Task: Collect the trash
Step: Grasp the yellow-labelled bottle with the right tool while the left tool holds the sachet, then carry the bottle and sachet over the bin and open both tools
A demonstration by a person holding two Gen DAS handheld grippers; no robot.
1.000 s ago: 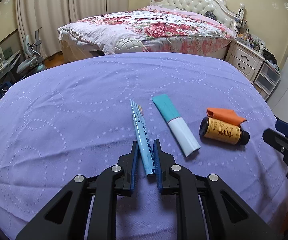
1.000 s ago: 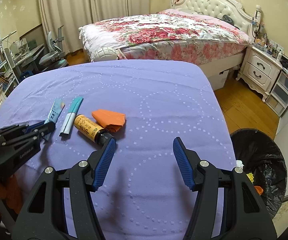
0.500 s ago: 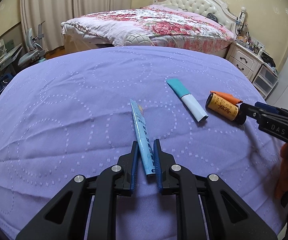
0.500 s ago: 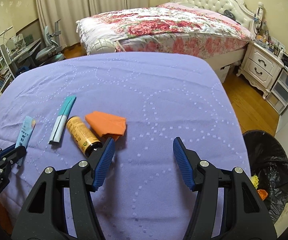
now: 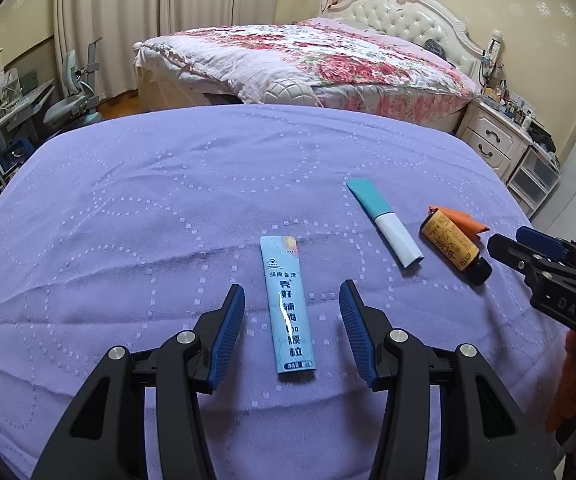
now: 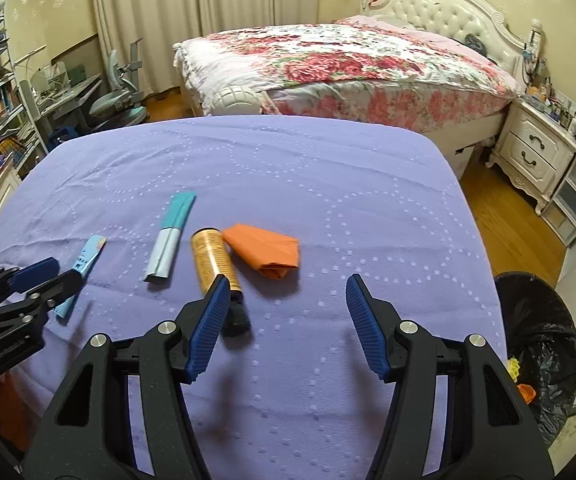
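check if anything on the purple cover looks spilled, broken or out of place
Nothing spilled or broken. Four bits of litter lie loose on the purple cover: a light blue sachet, a teal-and-white sachet, a brown bottle on its side, and a crumpled orange wrapper.

Soft, warm indoor light fills both views evenly, with no harsh glare. Both pictures are sharp at the centre. The purple cloth (image 5: 128, 208) shows faint crease shading, and the sachet (image 5: 290, 308) carries a thin white sheen. The right gripper (image 6: 286, 306) casts blurred shadows on the cloth. Fisheye bending curves the edges, and the corners go black.
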